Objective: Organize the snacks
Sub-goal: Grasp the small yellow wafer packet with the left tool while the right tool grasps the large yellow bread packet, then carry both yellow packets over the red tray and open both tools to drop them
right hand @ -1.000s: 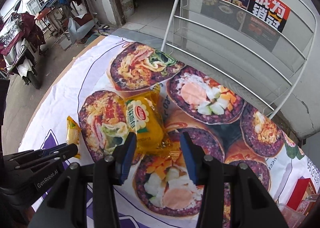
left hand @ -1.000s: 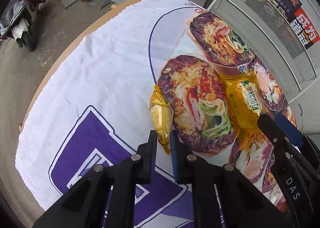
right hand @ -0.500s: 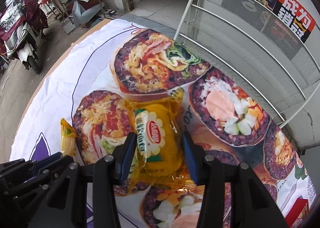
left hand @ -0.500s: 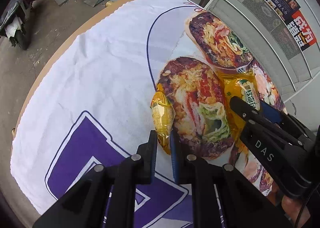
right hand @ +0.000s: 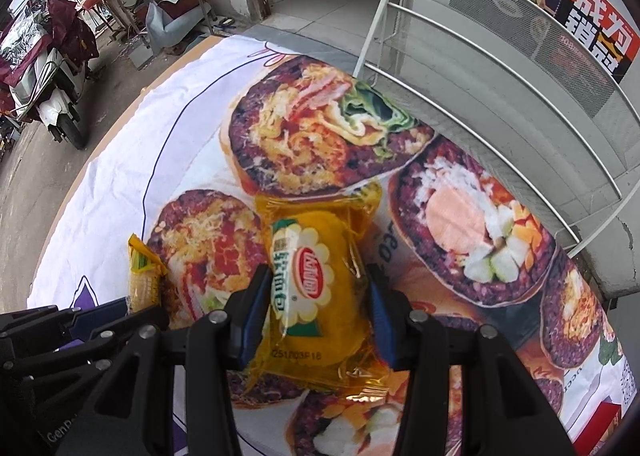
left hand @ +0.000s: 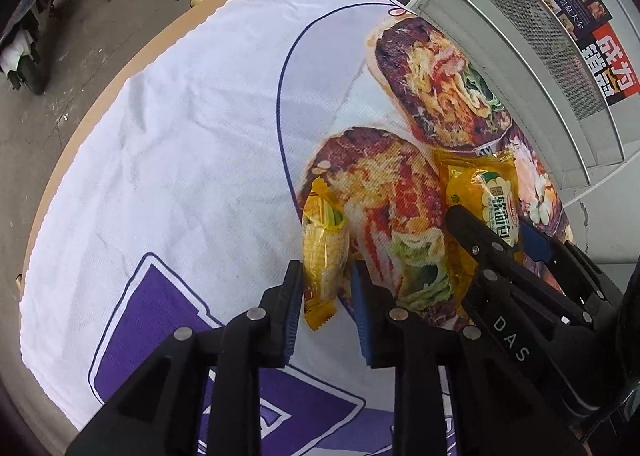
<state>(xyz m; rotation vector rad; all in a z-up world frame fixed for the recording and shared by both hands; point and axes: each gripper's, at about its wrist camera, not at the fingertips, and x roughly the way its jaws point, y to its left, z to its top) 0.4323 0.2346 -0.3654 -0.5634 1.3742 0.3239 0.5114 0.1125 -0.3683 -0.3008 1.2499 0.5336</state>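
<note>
Left wrist: two yellow snack packets point(left hand: 323, 256), apparently both ungripped.

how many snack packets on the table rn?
2. The corn packet lies between the opening left gripper jaws; the bread packet lies between the right gripper fingers. The cloth's far right is cut off, so more may be hidden.

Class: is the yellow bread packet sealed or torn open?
Sealed: the bread packet lies flat, both crimped ends intact, bun inside.
</note>
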